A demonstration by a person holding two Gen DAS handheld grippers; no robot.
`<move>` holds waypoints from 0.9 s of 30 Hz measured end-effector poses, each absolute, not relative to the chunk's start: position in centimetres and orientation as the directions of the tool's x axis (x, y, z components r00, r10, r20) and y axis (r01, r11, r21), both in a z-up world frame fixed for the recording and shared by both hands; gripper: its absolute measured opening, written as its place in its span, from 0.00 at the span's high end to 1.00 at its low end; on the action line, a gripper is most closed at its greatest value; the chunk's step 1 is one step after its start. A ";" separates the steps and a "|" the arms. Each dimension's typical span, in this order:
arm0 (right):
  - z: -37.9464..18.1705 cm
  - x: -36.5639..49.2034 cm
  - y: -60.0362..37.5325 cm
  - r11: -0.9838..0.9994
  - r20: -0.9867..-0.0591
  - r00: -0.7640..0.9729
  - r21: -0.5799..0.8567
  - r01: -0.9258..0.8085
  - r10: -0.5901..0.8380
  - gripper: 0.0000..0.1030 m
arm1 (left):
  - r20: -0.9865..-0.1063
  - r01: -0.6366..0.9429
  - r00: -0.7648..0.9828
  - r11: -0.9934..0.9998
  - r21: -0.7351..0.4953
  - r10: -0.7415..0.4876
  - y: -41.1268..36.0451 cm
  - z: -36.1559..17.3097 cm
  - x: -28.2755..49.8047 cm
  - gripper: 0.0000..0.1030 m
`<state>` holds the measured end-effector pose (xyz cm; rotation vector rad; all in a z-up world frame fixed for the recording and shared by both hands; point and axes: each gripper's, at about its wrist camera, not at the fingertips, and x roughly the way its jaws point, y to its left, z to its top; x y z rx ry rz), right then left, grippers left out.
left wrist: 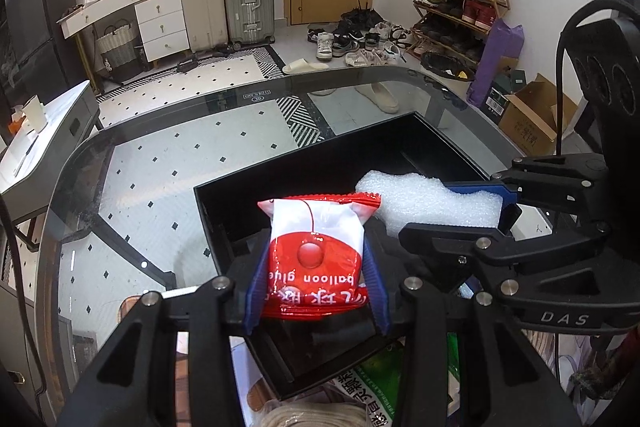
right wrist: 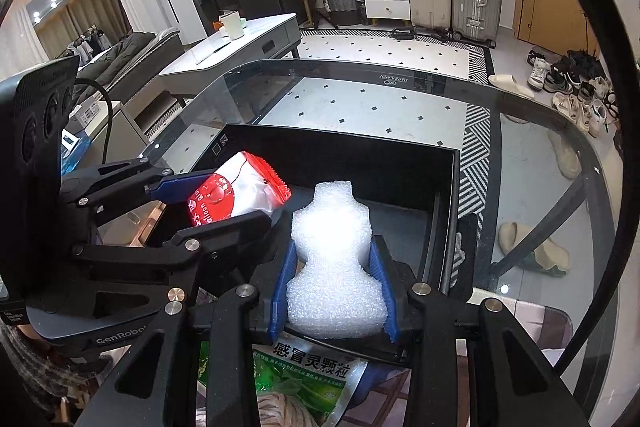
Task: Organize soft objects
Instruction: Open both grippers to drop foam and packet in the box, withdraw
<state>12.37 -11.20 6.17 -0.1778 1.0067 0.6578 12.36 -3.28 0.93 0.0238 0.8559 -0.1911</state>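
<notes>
Over black box [left wrist: 208, 211] | left fingers [left wrist: 256, 279] grip glue packet [left wrist: 316, 255] | right fingers [right wrist: 280, 291] grip foam piece [right wrist: 336, 267]

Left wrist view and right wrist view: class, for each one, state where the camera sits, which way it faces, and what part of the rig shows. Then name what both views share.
Left wrist view: sits on the left gripper, looks forward and down at the balloon glue packet it clamps over the black box; the right gripper enters from the right.
Right wrist view: sits on the right gripper, looks down at the white foam piece it clamps; the left gripper enters from the left.
Shared: both grippers, packet, foam, box, glass table.
</notes>
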 end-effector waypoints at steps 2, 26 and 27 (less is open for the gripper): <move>6.2 12.2 -11.3 0.795 -0.828 0.360 0.159 -0.585 0.430 0.64 | -0.754 0.182 0.637 0.982 -0.053 -0.159 -3.3 1.0 12.0 0.60; 9.1 11.1 -13.3 0.803 -0.770 0.406 0.222 -0.554 0.493 0.22 | -0.747 0.221 0.642 0.975 -0.032 -0.170 -3.6 2.0 10.7 0.38; 9.4 11.0 -13.5 0.802 -0.767 0.410 0.220 -0.555 0.494 0.16 | -0.746 0.219 0.644 0.975 -0.035 -0.171 -3.5 2.1 10.6 0.37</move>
